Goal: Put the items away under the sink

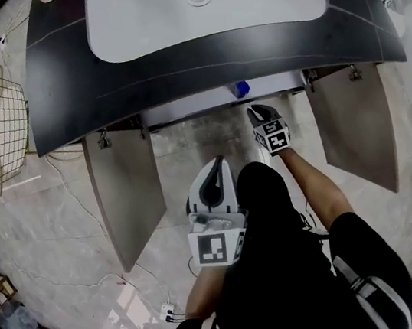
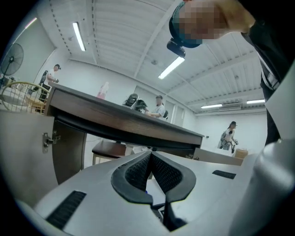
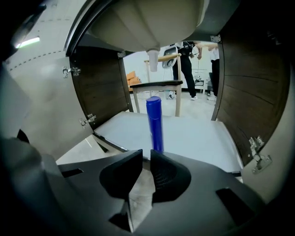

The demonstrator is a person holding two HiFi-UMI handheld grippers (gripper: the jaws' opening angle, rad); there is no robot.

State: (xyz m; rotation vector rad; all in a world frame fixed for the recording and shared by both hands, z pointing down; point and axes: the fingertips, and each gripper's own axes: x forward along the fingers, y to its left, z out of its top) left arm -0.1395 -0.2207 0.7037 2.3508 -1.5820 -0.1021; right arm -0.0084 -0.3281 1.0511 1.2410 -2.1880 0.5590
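My left gripper [image 2: 150, 153]: ribbed black pads pressed together, empty. My right gripper [image 3: 146, 154]: pads narrowly apart, empty. Slim blue cylinder [image 3: 155, 122] upright on smooth white cabinet floor [image 3: 198, 138].

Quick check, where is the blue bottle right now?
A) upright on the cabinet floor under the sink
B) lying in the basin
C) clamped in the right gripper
A: the blue bottle stands upright on the cabinet floor, beyond the right gripper, whose jaws hold nothing.
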